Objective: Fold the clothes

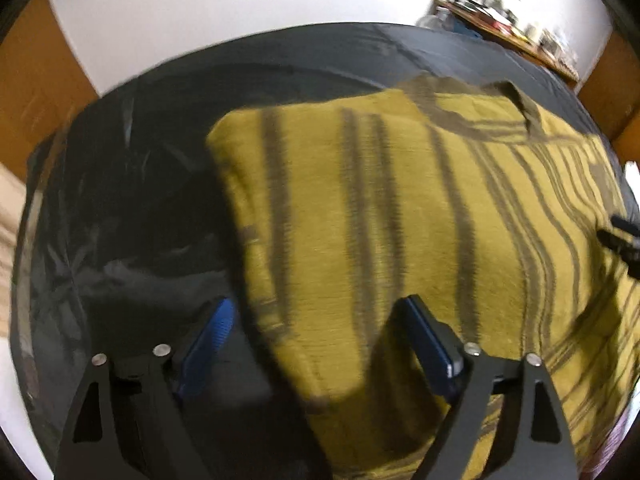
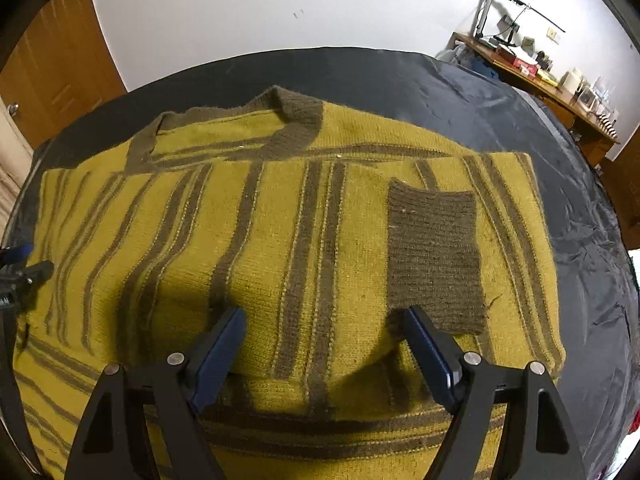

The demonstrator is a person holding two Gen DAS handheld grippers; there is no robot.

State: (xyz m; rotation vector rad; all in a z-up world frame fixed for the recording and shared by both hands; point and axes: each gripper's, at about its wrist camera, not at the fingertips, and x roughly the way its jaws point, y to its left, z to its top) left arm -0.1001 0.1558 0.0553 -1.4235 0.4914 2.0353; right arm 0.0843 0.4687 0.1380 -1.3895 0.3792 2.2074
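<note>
Left wrist view: we see the left gripper (image 1: 316, 316) with its two blue-padded fingers (image 1: 208, 344) spread wide apart, pinching nothing. It hangs above the left edge of the sweater (image 1: 400, 220), a mustard-yellow knit with dark olive stripes. The left finger sits over the black cover (image 1: 120, 220) that drapes the work surface; the right finger sits over the knit. The sweater lies flat on the cover, with its left side folded inward so that a straight folded edge runs away from the gripper. The picture is blurred, so finer knit detail cannot be read. At the right edge we see a dark part of the right gripper (image 1: 620, 236) over the sweater.

Right wrist view: we see the right gripper (image 2: 322, 318) with its fingers likewise spread wide, holding nothing, above the middle of the sweater (image 2: 280, 240). The olive collar (image 2: 240, 120) lies at the far side. A dark olive sleeve cuff (image 2: 434, 256) rests on top of the body, just beyond the right finger. The black cover (image 2: 560, 160) surrounds the garment. At the left edge the left gripper (image 2: 20, 268) shows. A wooden desk (image 2: 540, 80) with clutter stands against the white wall (image 2: 280, 8).
</note>
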